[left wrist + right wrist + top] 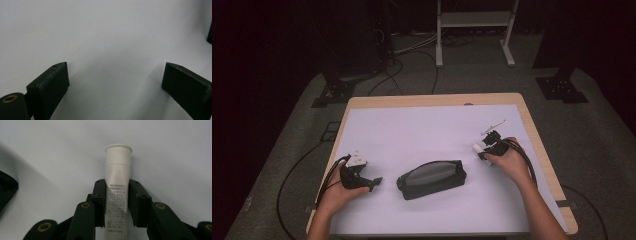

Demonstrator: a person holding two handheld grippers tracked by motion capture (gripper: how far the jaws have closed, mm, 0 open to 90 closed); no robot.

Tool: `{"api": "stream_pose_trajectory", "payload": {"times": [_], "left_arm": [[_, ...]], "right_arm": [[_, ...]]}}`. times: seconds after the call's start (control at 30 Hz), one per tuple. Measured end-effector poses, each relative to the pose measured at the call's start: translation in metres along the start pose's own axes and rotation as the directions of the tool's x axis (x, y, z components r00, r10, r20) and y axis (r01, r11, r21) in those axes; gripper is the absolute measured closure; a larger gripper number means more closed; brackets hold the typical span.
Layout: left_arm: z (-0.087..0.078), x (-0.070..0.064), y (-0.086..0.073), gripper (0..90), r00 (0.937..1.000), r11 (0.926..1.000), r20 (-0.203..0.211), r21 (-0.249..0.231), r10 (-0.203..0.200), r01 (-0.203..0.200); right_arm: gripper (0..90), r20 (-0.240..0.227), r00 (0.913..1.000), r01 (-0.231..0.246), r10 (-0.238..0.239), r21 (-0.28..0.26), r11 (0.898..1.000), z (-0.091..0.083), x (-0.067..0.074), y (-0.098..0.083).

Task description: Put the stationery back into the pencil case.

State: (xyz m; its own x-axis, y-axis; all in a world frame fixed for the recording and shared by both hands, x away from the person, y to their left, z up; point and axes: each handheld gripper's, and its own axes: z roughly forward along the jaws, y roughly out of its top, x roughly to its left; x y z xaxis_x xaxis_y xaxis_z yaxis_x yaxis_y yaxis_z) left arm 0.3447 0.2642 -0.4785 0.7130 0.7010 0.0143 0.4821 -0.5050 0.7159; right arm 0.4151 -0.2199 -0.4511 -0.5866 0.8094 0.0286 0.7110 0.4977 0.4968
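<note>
White tube (118, 177) clamped in right gripper (117, 185).

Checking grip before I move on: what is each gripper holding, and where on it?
Right gripper: shut on the white tube, mid-body, below its cap. Left gripper: open, holding nothing.

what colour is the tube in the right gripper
White, with small dark print along its body; the tube shows best in the right gripper view, clamped in the right gripper.

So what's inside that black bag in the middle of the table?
You can't tell. The black bag lies on the white table cover with nothing poking out, so its inside is hidden. The white tube is outside it, clamped in the right gripper.
</note>
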Motion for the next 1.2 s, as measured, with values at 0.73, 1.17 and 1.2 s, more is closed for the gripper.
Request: {"api": "stream_pose_trajectory", "payload": {"times": [0.73,1.17,1.2], "left_arm": [[0.000,0.000,0.000,6.4,1.0000,1.0000,-0.001,0.000,0.001,-0.001],[0.000,0.000,0.000,6.4,1.0000,1.0000,-0.001,0.000,0.001,-0.001],[0.000,0.000,0.000,6.4,1.0000,1.0000,-0.001,0.000,0.001,-0.001]], "right_arm": [[68.0,-0.083,0.9964,0.012,-0.021,-0.111,0.994,-0.029,0.001,-0.006],[68.0,-0.106,0.9936,0.020,-0.037,-0.156,0.988,-0.043,0.006,-0.006],[68.0,-0.107,0.9934,0.024,-0.041,-0.157,0.987,-0.044,0.006,-0.006]]}}
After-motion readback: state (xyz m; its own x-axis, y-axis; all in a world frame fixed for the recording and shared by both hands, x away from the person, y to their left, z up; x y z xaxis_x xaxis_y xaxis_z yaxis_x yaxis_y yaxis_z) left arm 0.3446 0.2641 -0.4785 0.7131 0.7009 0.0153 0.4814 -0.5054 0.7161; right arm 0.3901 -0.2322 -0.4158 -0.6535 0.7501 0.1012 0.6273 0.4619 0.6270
